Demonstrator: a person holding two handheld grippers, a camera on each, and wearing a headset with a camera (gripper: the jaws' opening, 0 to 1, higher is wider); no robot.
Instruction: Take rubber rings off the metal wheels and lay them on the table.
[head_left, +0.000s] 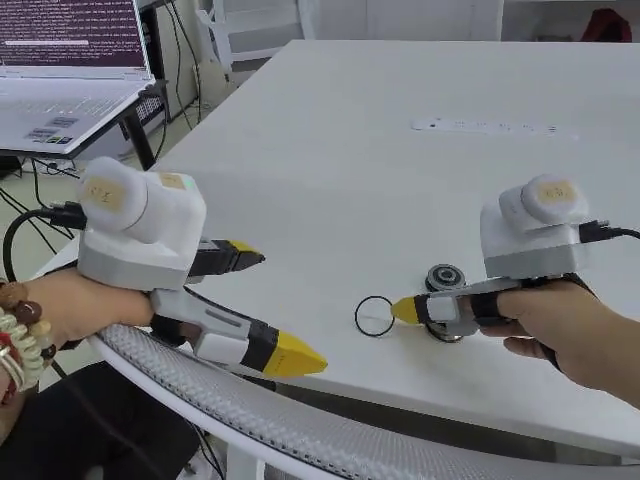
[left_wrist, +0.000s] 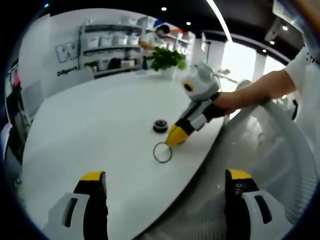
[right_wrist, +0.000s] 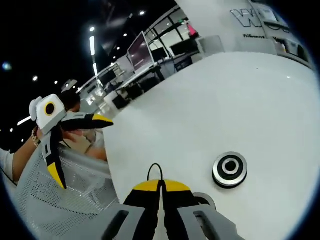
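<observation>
- My left tongs (head_left: 285, 308) hung wide apart and empty at the near-left edge of the worktop (head_left: 400, 150).
- The rubber ring (head_left: 357, 316) lay flat on the worktop, well to their right.
- My right tongs (head_left: 402, 310) were pinched together on the ring's right edge.
- A metal wheel (head_left: 444, 277) stood just behind those tongs, and a second wheel (head_left: 447, 335) sat beneath them.

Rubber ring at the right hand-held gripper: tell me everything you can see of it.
The rubber ring is a thin black closed loop, round, looking like rubber cord. It seems to lie flat on the white table near its front edge, apart from the metal wheel. One side sits between the shut yellow tips of the right hand-held gripper.
</observation>
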